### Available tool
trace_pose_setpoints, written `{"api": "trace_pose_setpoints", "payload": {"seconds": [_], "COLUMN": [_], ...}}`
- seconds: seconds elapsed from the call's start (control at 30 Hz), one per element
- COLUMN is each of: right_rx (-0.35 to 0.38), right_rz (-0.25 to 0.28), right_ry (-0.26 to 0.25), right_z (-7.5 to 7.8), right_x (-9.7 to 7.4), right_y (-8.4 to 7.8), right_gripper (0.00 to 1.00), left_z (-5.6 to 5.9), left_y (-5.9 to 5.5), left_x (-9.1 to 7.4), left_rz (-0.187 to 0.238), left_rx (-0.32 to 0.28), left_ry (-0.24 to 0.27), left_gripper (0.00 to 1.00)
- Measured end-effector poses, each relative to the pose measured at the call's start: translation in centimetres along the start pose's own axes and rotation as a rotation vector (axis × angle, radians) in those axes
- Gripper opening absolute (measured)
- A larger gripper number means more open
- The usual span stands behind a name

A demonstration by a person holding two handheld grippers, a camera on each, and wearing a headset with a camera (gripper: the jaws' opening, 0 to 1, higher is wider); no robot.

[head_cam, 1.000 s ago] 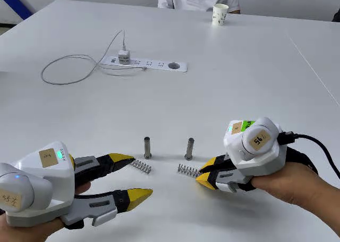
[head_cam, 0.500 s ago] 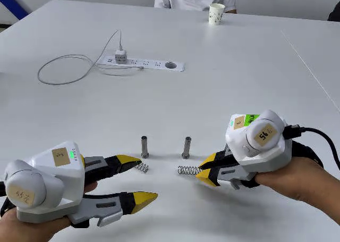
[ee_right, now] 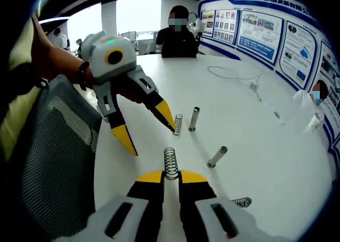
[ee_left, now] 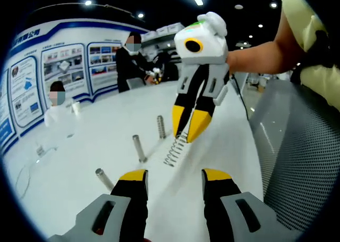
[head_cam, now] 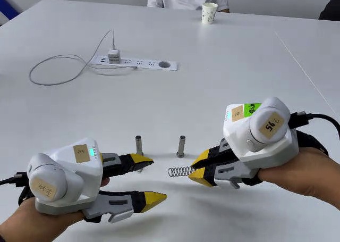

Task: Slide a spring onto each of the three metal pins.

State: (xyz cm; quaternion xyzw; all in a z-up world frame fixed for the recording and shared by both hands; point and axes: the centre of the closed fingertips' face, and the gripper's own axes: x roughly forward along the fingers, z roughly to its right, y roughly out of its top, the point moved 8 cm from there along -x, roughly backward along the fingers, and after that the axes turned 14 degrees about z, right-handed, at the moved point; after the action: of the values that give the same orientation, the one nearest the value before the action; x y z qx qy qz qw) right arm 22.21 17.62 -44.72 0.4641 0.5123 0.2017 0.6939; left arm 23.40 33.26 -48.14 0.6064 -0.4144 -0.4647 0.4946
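R gripper (head_cam: 197,170) clenched on spring (head_cam: 180,171) by one end; spring sticks out sideways, near pin (head_cam: 181,145). L gripper (head_cam: 151,179) released, empty. Spring prob. light, bendy, apt to flick out; hold end coils, gently.

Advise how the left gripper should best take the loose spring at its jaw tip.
Probably pinch one end of the spring across its coils, from the side away from the upright pin: it lies flat, the open left gripper sits there, and the other end stays free.
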Motion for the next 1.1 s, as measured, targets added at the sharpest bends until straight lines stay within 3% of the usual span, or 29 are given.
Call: {"api": "trace_pose_setpoints", "payload": {"seconds": [0.73, 1.1], "right_rx": [-0.042, -0.061], "right_rz": [0.0, 0.034], "right_ry": [0.063, 0.053], "right_z": [-1.8, -1.7], "right_x": [0.4, 0.4], "right_y": [2.1, 3.1], "right_gripper": [0.11, 0.11], "left_z": [0.7, 0.8], "left_y": [0.3, 0.5], "left_x": [0.8, 1.0], "left_rz": [0.032, 0.042], "left_rx": [0.079, 0.065], "left_ry": [-0.046, -0.053], "left_gripper": [0.12, 0.11]}}
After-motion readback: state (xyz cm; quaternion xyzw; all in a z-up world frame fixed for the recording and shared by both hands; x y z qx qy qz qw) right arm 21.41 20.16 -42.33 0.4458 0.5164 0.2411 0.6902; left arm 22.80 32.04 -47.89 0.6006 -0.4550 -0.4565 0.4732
